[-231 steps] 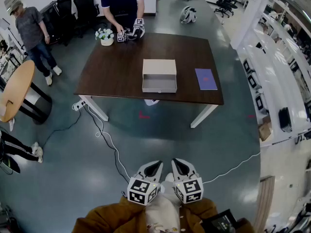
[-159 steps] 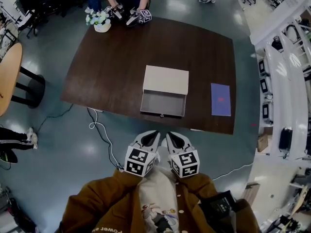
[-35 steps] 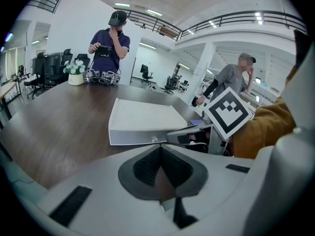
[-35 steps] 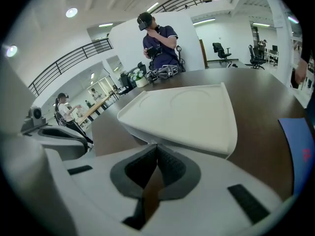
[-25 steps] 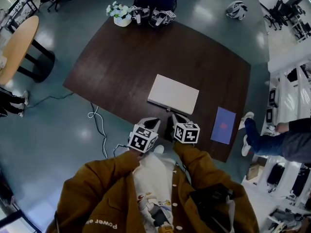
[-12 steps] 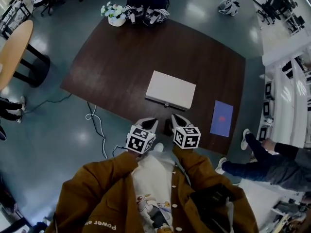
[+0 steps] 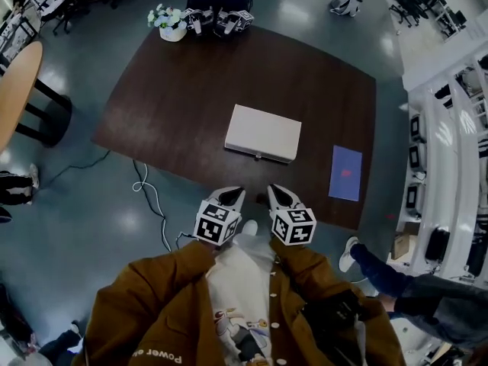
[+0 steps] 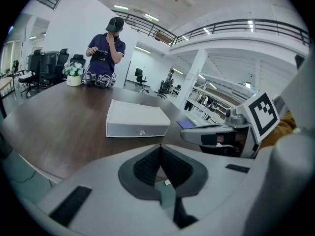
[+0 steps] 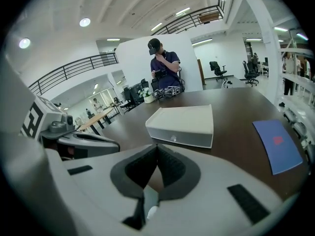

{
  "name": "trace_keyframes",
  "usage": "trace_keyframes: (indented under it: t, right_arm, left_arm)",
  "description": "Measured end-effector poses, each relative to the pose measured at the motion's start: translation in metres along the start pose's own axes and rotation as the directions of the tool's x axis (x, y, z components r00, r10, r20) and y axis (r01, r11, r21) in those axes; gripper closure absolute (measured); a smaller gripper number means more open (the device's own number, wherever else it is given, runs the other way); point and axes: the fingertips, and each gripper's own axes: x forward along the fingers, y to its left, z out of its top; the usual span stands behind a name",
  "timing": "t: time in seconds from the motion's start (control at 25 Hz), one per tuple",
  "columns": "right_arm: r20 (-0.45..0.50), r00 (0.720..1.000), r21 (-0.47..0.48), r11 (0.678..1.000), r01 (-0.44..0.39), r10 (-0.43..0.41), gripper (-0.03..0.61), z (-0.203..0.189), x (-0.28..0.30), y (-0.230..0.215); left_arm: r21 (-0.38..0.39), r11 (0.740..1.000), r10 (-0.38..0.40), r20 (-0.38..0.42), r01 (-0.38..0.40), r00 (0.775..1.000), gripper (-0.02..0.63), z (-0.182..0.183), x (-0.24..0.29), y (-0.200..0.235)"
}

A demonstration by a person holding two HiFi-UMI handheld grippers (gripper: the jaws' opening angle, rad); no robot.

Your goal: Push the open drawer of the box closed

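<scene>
Holding the left gripper point(image 7: 231, 194) and the right gripper point(image 7: 274, 192) side by side at the near edge of the bench point(image 7: 164, 97), we have them clear of the work. We judge that this is because nothing is left to push.

The box point(image 7: 263, 132) lies near the middle of the bench, at 12 o'clock from the two grippers and apart from them. Its drawer point(image 9: 192, 137) faces us at 6 o'clock. The drawer front sits flush with the box walls, with only its small knob point(image 9: 173, 138) standing out, so we read the task as done.

On the left gripper the fingers point(image 8: 143, 165) are pressed together at the tips with nothing between them. The right gripper's fingers point(image 9: 139, 169) meet the same way, empty. Closed tips make a blunt nose for shoving a drawer front, which we take to be why they are held so.

A blue sheet point(image 7: 345, 173) lies flat at 3 o'clock of the box, well apart from it.

Some six seconds back the drawer stands pulled out toward us, showing its hollow; now it is in. A second ago the right gripper reaches close to the knob; now both grippers are drawn back from the box.
</scene>
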Motion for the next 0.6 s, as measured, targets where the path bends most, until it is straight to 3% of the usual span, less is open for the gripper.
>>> trace_keyframes:
  t: [0.6]
  right_arm:
    - [0.057,0.998,-0.032,0.999,0.024,-0.023,0.574,-0.001,-0.04,0.028]
  left_arm:
    - [0.013,0.999,-0.031,0.051,0.031,0.998,0.609,0.008,-0.028,-0.021]
